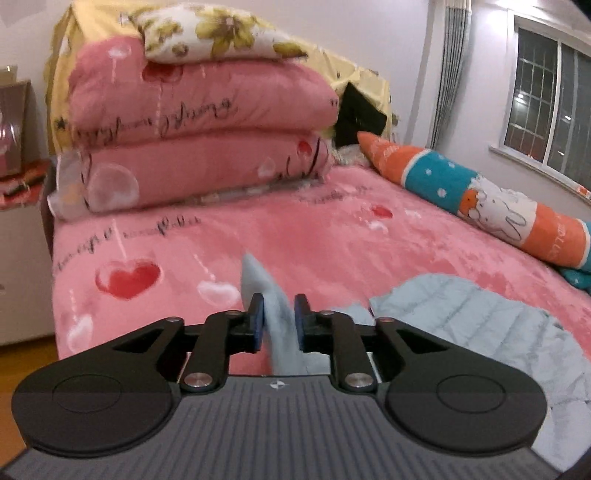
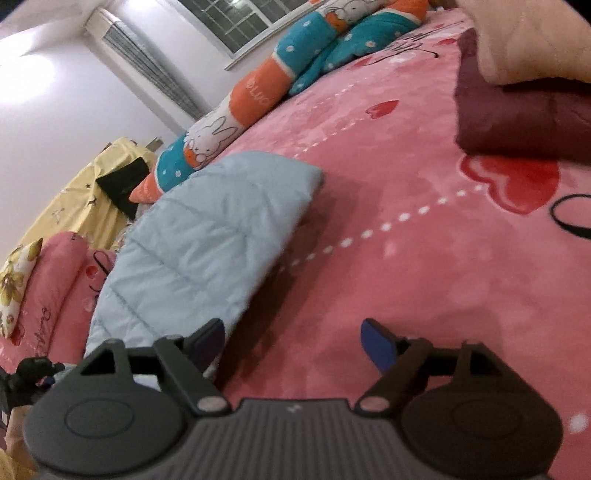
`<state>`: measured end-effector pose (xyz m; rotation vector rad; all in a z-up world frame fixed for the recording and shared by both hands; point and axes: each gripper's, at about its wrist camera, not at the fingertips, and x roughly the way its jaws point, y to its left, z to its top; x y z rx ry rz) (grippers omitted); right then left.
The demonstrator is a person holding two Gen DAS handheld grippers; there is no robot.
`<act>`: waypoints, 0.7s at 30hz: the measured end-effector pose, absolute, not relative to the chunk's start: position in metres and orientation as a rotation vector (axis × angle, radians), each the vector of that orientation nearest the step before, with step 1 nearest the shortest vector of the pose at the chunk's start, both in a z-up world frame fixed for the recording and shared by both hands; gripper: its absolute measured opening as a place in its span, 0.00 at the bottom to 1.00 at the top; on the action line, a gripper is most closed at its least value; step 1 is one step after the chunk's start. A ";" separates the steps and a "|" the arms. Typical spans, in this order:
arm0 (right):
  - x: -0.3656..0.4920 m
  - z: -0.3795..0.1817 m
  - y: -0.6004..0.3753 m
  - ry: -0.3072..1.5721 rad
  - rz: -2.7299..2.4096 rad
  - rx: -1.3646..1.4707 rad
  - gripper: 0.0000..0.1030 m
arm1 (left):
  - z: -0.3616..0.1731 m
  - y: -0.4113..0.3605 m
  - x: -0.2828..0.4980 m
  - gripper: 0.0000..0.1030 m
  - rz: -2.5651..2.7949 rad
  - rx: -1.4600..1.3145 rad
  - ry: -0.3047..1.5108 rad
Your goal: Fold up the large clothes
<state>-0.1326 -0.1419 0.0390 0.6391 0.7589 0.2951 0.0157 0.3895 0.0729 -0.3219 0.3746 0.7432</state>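
left gripper (image 1: pixel 279 321) is loosely straddling a flap of the pale blue jacket (image 1: pixel 480 325), right gripper (image 2: pixel 293 341) is hanging spread and empty; lay it flat, smooth it.

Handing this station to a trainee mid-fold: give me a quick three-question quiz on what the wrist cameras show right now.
1. True or false: the right gripper is open, with nothing between its jaws.
2. What lies between the jaws of the left gripper?
A. a pillow corner
B. fabric of the light blue jacket
C. nothing
3. Fill in: on top of the stacked pink quilts sits a floral ____.

Key
1. True; only the pink bedspread shows beyond its jaws.
2. B
3. pillow
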 end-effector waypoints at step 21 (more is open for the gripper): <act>-0.070 0.022 -0.135 0.716 0.256 1.008 0.75 | 0.097 0.347 0.027 0.79 0.314 -0.193 0.246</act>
